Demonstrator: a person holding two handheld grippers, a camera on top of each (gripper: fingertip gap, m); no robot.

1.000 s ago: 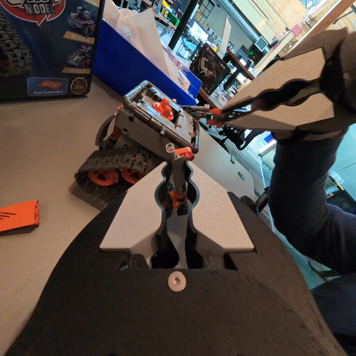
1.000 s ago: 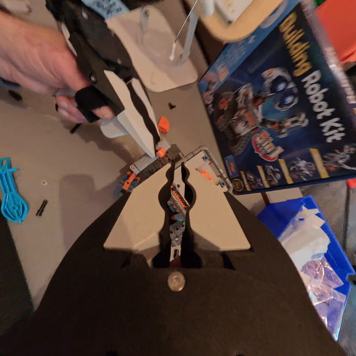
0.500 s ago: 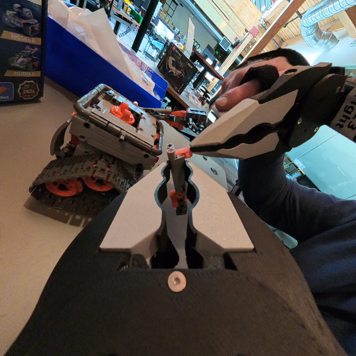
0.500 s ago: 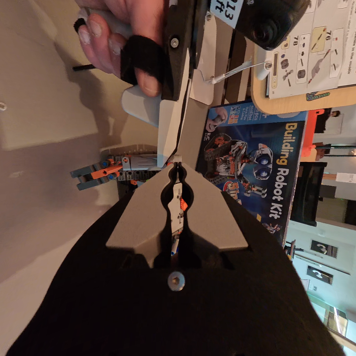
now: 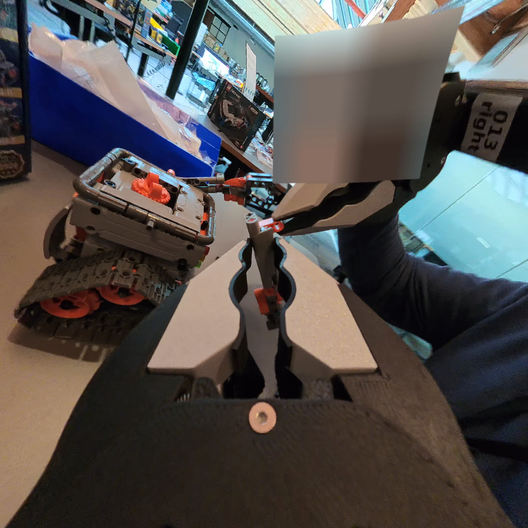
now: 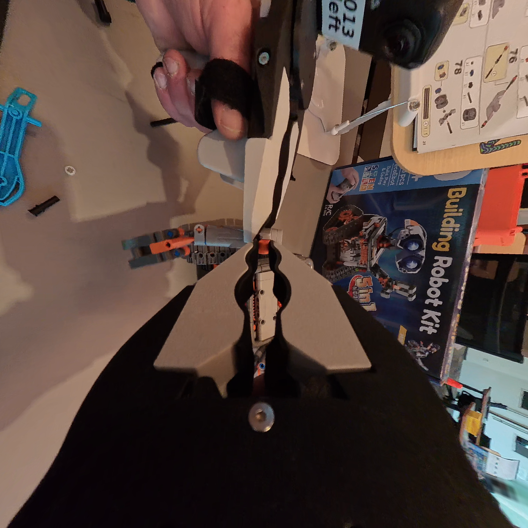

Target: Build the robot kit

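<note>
Left tool [image 5: 263,243] clamps a grey axle [image 5: 261,257]; right tool [image 5: 278,227] pinches its orange connector [image 5: 270,225].

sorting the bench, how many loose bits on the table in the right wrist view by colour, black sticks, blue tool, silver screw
black sticks: 3
blue tool: 1
silver screw: 1
total: 5

Between the grey jaws a grey rod [image 5: 261,257] with orange ends; left of them, a grey-and-orange tracked vehicle [image 5: 125,234] before a blue bin [image 5: 85,120].
</note>
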